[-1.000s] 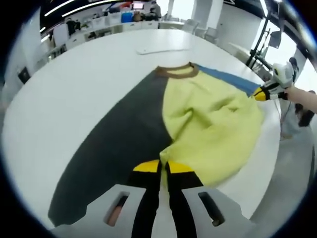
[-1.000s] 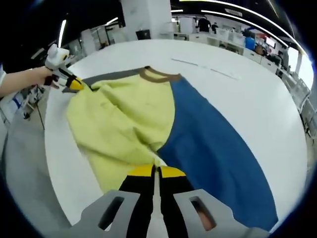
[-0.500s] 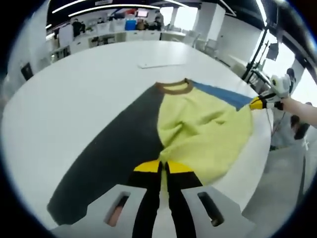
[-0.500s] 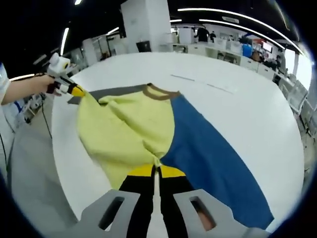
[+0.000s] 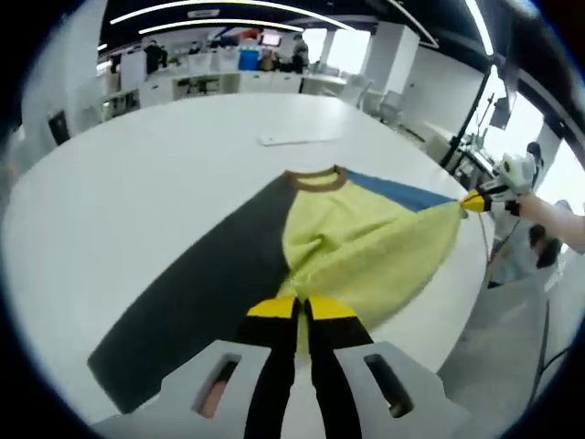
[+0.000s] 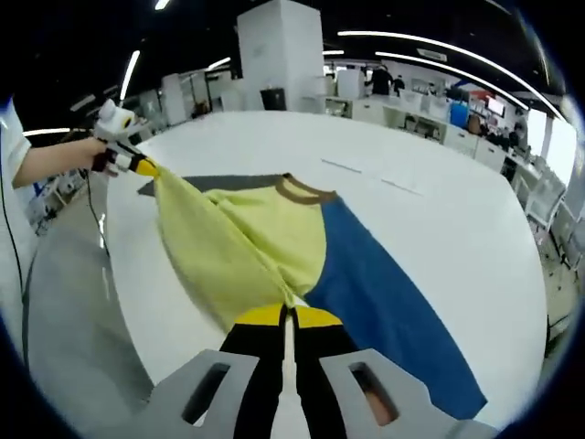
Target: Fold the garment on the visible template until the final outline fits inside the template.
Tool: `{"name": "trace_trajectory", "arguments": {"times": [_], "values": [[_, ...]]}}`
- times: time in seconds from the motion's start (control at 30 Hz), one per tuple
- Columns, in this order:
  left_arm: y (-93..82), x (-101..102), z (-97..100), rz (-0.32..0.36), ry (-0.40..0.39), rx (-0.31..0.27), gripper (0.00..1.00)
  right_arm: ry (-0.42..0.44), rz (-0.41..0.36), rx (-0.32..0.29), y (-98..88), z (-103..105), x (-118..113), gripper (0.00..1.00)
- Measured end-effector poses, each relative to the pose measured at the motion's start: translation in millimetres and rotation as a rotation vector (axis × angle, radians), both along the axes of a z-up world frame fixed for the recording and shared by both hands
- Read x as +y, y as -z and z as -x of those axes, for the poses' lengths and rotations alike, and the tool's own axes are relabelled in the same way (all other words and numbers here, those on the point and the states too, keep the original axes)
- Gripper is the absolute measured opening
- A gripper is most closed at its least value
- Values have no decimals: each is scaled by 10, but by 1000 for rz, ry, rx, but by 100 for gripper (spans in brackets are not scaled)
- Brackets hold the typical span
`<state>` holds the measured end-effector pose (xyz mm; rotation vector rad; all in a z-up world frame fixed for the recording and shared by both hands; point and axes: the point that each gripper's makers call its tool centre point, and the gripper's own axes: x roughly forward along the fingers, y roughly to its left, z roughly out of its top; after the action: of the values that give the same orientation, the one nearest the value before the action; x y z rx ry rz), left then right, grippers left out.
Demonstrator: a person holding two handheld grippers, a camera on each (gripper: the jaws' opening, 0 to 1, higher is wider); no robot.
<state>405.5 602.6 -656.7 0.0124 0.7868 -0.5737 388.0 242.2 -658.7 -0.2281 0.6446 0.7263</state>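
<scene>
Basically mid-fold: my left gripper [image 5: 298, 309] and right gripper [image 6: 290, 315] are each clamped on the yellow garment [image 5: 366, 251], lifted taut above the white table [image 5: 137, 174], so next it needs lowering inside the template, I'd judge.

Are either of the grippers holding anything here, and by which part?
Both grippers, left and right, are shut on the yellow garment, each pinching its edge at opposite ends, stretching it taut.

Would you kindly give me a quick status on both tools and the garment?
Left tool and right tool both shut on the garment, yellow panel lifted taut between them. Collar end flat on the white table. Nothing in the way.
</scene>
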Motion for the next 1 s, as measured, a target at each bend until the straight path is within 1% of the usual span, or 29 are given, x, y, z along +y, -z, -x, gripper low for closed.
{"name": "trace_trajectory", "arguments": {"times": [0.07, 0.23, 0.33, 0.4, 0.57, 0.7, 0.9, 1.0], "values": [[-74, -2, 16, 5, 1, -16, 0, -9, 3, -12, -53, 17, -3, 3], [-290, -1, 18, 22, 1, -65, 0, -41, 17, -59, -256, 61, -6, 3], [-387, -1, 12, 27, 8, -85, 0, -53, 27, -74, -308, 55, -15, 3], [-431, -1, 8, 28, 11, -96, 0, -58, 35, -86, -353, 40, -30, 3], [-577, 0, -77, 31, 16, -128, 0, -84, 57, -126, -522, -40, -29, 3], [-750, -20, -167, 20, 21, -171, 0, -93, 77, -162, -661, -130, -21, 3], [-1015, -23, -229, 20, 27, -226, 0, -93, 62, -208, -876, -194, -42, 3], [-1089, -36, -204, 18, 38, -243, 0, -96, 58, -221, -944, -183, -50, 3]]}}
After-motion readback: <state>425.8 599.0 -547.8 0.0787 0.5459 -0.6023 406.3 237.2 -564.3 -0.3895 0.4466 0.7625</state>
